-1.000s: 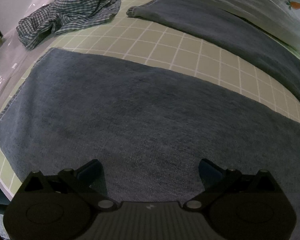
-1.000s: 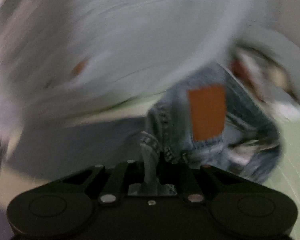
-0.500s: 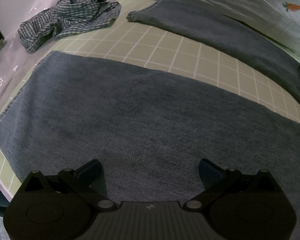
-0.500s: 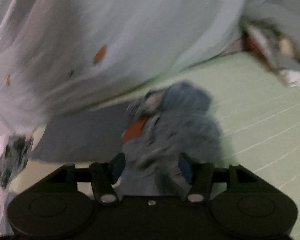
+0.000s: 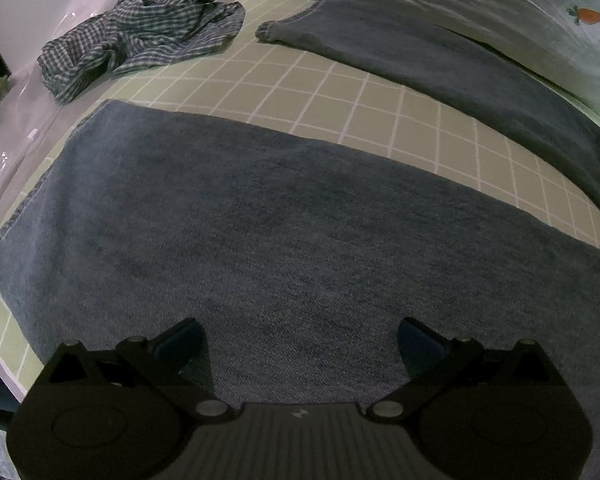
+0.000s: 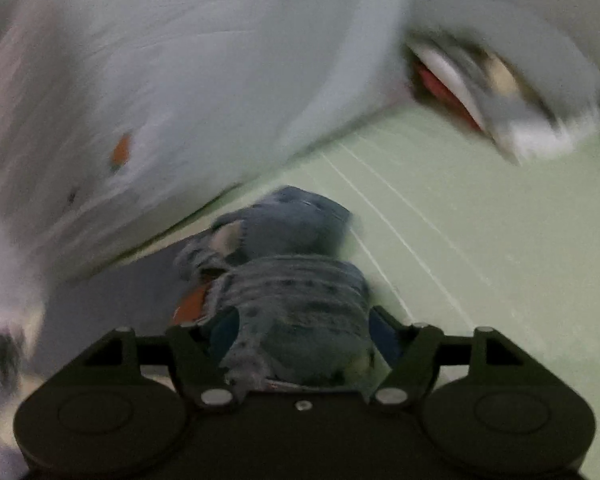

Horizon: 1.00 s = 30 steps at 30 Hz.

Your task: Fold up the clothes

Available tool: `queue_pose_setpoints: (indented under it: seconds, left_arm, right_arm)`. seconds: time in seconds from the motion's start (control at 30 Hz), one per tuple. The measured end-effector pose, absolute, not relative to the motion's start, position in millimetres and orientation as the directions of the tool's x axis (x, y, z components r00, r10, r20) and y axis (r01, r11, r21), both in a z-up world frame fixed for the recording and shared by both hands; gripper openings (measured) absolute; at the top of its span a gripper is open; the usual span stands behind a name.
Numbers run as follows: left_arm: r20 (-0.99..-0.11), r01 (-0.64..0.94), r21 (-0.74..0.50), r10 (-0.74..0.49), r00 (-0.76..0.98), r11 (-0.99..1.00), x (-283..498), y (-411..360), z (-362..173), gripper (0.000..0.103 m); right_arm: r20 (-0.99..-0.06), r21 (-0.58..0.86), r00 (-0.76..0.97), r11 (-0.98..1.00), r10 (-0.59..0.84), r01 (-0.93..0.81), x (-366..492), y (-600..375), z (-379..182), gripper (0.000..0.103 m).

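My right claw (image 6: 300, 338) is opening around the bunched waist of the jeans (image 6: 296, 300), which lie spread on the green checked sheet (image 5: 340, 92); my left claw (image 5: 300, 344) hovers spread and empty over one leg. Denim looks heavy and limp, so I'd judge the thick waistband and hems the surest grips.

Your jeans (image 5: 300, 220) lie spread on the green checked sheet (image 5: 340, 96), two blue denim legs flat and apart with a strip of sheet between them. The near leg runs wide across the sheet's front, its hem toward the left edge; the far leg (image 5: 440, 56) lies along the back edge, hem leftward. The waist end (image 6: 296, 280) sits bunched in a lump, an orange patch showing at its left. A crumpled checked shirt (image 5: 140, 40) lies in the back left corner.
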<state>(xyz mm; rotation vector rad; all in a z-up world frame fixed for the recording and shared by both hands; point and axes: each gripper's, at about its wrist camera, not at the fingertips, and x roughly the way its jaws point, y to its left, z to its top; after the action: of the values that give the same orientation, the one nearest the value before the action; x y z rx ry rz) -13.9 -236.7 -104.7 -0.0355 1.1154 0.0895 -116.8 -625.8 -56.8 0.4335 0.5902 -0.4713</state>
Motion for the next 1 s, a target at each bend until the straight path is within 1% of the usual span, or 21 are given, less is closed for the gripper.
queue_pose_setpoints:
  seconds: [0.07,0.1,0.13,0.17,0.23,0.27,0.3,0.33,0.43,0.53,0.63,0.77,0.8,0.87,0.93,1.0]
  left_arm:
    - [-0.898,-0.091,0.017,0.055,0.437,0.996,-13.9,-237.1,-105.1,0.103]
    - [-0.897,-0.09,0.017,0.055,0.438,0.996,-14.0,-237.0,-105.2,0.103]
    - [-0.897,-0.09,0.017,0.055,0.439,0.996,-14.1,-236.8,-105.3,0.103]
    - [-0.897,-0.089,0.017,0.055,0.439,0.996,-14.3,-236.7,-105.4,0.103]
    - [-0.897,-0.09,0.017,0.055,0.439,0.996,-14.3,-236.7,-105.3,0.103]
    - [-0.896,-0.089,0.017,0.055,0.44,0.996,-14.4,-236.7,-105.3,0.103]
    - [-0.896,-0.088,0.017,0.054,0.442,0.996,-14.6,-236.4,-105.3,0.103]
    - [-0.895,-0.087,0.017,0.054,0.443,0.996,-14.8,-236.2,-105.2,0.103]
    - [-0.895,-0.085,0.017,0.053,0.444,0.996,-14.6,-235.8,-105.1,0.103]
    - [-0.895,-0.084,0.017,0.053,0.443,0.996,-14.2,-235.8,-104.9,0.103]
    - [-0.895,-0.083,0.017,0.052,0.442,0.996,-13.9,-235.9,-104.5,0.103]
    - [-0.892,-0.082,0.017,0.052,0.449,0.997,-15.0,-236.3,-104.9,0.103]
    - [-0.891,-0.083,0.017,0.053,0.451,0.996,-15.2,-236.6,-105.0,0.103]
    - [-0.89,-0.086,0.017,0.054,0.452,0.996,-14.8,-237.3,-105.1,0.103]
    - [-0.893,-0.086,0.017,0.054,0.446,0.996,-13.7,-237.6,-104.8,0.103]
    - [-0.897,-0.087,0.017,0.053,0.44,0.996,-12.4,-236.6,-104.4,0.103]
  right_arm:
    - [-0.623,0.156,0.722,0.857,-0.3,0.49,-103.8,-611.3,-55.7,0.066]
    - [-0.633,0.121,0.715,0.874,-0.297,0.471,-96.7,-605.2,-57.0,0.058]
    - [-0.642,0.105,0.707,0.88,-0.297,0.464,-91.5,-601.9,-59.3,0.054]
    - [-0.65,0.094,0.7,0.882,-0.297,0.461,-87.1,-599.4,-61.7,0.054]
    - [-0.665,0.073,0.682,0.881,-0.305,0.467,-79.8,-596.8,-65.9,0.044]
    - [-0.673,0.071,0.672,0.877,-0.309,0.475,-78.2,-598.2,-67.7,0.042]
    - [-0.679,0.077,0.668,0.875,-0.305,0.477,-77.5,-599.9,-69.1,0.035]
    - [-0.679,0.084,0.672,0.877,-0.297,0.472,-78.3,-601.2,-69.1,0.018]
    - [-0.662,0.094,0.688,0.878,-0.297,0.469,-84.8,-602.4,-64.6,0.014]
    - [-0.623,0.107,0.707,0.859,-0.334,0.5,-99.4,-603.3,-49.4,0.013]
    - [-0.562,0.143,0.708,0.793,-0.428,0.593,-133.3,-611.8,-19.7,0.012]
    - [-0.496,0.097,0.593,0.638,-0.634,0.764,-206.4,-630.0,11.6,0.012]
    - [-0.503,0.069,0.544,0.596,-0.671,0.8,-221.9,-637.3,10.3,0.012]
    - [-0.575,0.037,0.441,0.516,-0.69,0.856,-247.9,-658.1,-11.6,0.012]
    - [-0.666,0.055,0.356,0.432,-0.656,0.9,-271.9,-678.6,-40.2,0.013]
    - [-0.726,0.097,0.315,0.364,-0.611,0.926,-289.4,-687.1,-63.4,0.013]
